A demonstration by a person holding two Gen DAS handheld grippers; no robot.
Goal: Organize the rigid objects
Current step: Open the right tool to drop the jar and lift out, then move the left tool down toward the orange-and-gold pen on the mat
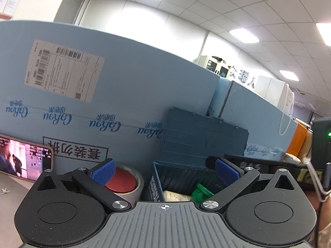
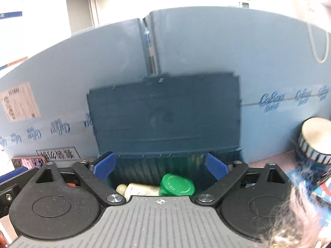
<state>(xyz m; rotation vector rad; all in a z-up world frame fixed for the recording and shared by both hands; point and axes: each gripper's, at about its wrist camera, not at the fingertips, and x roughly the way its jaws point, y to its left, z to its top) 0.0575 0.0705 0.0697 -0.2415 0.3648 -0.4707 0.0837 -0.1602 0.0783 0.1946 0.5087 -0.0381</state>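
Note:
A dark blue storage box [image 1: 154,186] with its lid [image 1: 202,136] raised stands against a light blue carton. Inside lie a cream bottle [image 1: 175,196] and a green-capped item [image 1: 199,192]. My left gripper [image 1: 165,172] is open and empty just before the box. A tape roll with a red centre [image 1: 126,183] sits left of the box. In the right wrist view the same box [image 2: 186,163], its lid [image 2: 165,115], the cream bottle [image 2: 140,190] and the green cap [image 2: 178,185] show. My right gripper [image 2: 160,166] is open and empty above the box opening.
A large light blue carton [image 1: 128,86] forms a wall behind the box. A phone [image 1: 22,159] with a lit screen leans at the left. A black device [image 1: 320,142] stands at the right. A round tin [image 2: 315,138] sits at the right in the right wrist view.

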